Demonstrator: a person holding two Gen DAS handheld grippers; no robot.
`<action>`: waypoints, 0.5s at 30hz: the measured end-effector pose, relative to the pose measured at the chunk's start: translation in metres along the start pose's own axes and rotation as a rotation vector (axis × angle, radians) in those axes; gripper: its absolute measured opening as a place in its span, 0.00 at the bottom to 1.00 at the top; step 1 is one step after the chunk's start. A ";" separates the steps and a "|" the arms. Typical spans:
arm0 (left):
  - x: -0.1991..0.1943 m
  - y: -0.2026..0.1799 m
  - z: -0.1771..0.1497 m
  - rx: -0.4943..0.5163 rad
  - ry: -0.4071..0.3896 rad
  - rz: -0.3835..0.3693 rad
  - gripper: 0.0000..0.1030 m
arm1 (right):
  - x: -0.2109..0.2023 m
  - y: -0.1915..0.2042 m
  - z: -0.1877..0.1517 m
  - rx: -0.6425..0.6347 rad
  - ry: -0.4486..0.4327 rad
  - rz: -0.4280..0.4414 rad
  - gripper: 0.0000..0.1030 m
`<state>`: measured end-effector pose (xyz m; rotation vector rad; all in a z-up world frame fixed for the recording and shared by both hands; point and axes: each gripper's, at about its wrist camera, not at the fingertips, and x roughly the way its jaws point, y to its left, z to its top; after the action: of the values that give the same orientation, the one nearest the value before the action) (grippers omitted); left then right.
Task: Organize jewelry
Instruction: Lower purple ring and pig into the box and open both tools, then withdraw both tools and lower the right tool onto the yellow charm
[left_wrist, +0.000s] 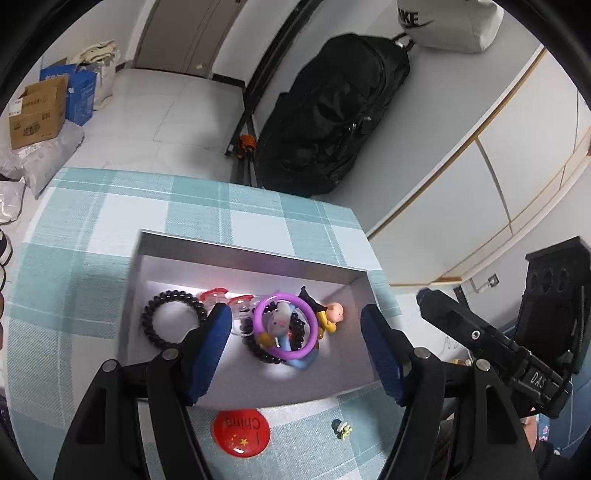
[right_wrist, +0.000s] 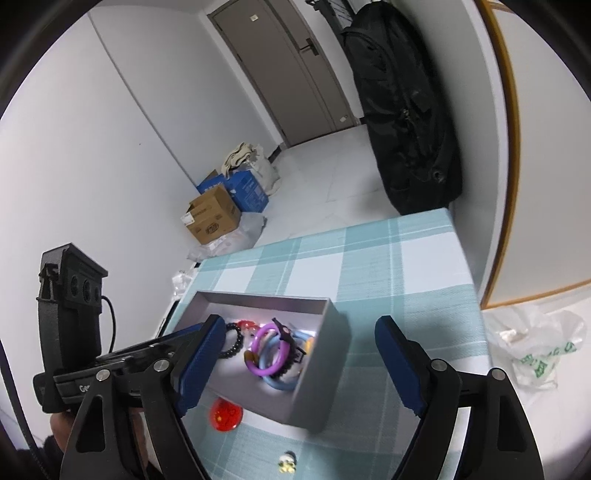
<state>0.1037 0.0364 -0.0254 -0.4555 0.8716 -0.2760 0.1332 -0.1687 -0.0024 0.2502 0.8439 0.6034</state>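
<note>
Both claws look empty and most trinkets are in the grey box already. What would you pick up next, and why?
Probably lower the open, empty left gripper toward the red China badge. It and the small green clip lie on the checked cloth outside the grey box, and the badge lies just below that gripper. The right gripper is open too.

Desk (left_wrist: 258, 210) under a teal-and-white checked cloth, open grey box (left_wrist: 243, 251) on it (trinkets inside), red badge (left_wrist: 241, 430) and small charm (left_wrist: 342, 429) just beside the box
</note>
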 end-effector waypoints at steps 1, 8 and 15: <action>-0.003 0.001 -0.001 -0.003 -0.008 0.000 0.66 | -0.002 -0.002 -0.001 0.011 0.005 -0.004 0.83; -0.033 -0.007 -0.016 0.048 -0.081 0.034 0.66 | -0.009 0.004 -0.012 -0.022 0.007 -0.017 0.89; -0.049 -0.003 -0.039 0.039 -0.094 0.124 0.71 | -0.003 0.012 -0.031 -0.032 0.082 -0.053 0.89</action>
<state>0.0421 0.0431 -0.0128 -0.3741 0.7974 -0.1560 0.1036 -0.1618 -0.0157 0.1746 0.9163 0.5797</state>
